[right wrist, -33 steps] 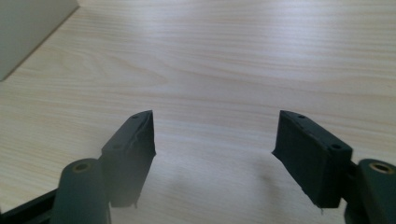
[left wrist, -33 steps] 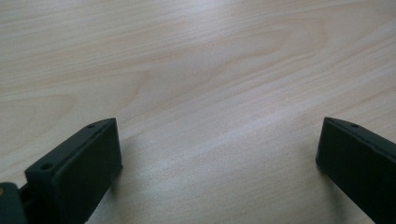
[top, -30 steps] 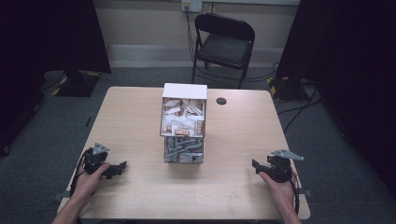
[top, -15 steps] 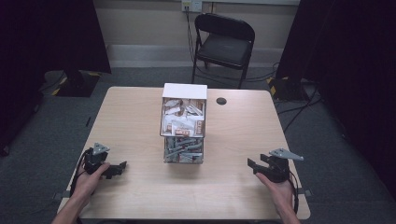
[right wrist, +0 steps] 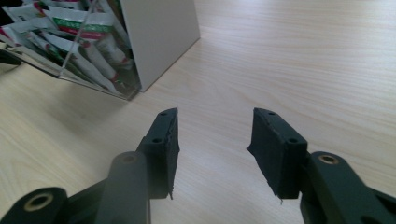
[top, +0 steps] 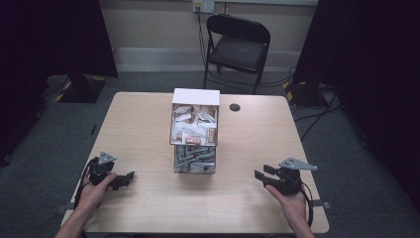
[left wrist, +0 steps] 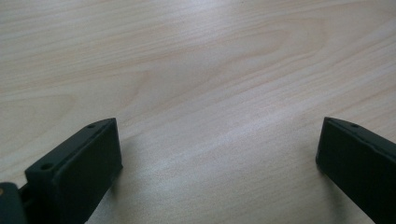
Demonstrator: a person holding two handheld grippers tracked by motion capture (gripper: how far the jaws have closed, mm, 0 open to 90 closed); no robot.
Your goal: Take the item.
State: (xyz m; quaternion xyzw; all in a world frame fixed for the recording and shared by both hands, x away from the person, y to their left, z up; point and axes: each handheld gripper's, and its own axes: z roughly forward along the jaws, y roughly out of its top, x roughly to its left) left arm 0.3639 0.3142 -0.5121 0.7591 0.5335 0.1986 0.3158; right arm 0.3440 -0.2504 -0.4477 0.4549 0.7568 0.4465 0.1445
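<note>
Packet box [top: 195, 130] mid-table | left gripper [top: 125, 178] low, fingers wide, empty | right gripper [top: 261, 176] – fingers just closing partway, empty

You see the clear two-level box [top: 194, 133] standing upright at the table's middle, packets filling both its levels.

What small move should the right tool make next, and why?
Probably carry the right tool forward toward the clear box of packets. Its jaws have just been closing with nothing between them and still stand apart, and bare table separates them from the box, so nothing is within its grasp yet.
</note>
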